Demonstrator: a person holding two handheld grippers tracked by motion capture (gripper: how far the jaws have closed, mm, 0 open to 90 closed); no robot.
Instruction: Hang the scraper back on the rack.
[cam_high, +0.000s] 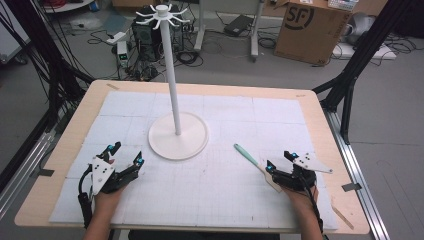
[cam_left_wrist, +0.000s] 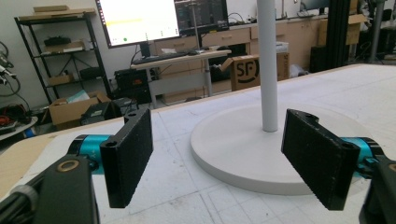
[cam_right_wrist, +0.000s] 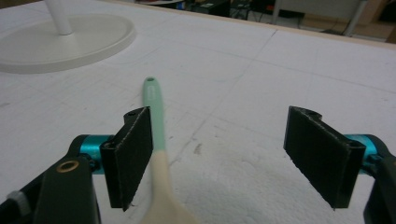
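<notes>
- Now we see the right gripper low over the white mat, jaws spread wide, gripping nothing.
- Just inside its left jaw lies the spoon, mint handle pointing toward the stand.
- Our left gripper gapes wide too, empty, facing the stand's base.

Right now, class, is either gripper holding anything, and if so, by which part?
Nothing is held. The right gripper stands open around the spoon lying on the table; the left gripper is open and empty.
</notes>
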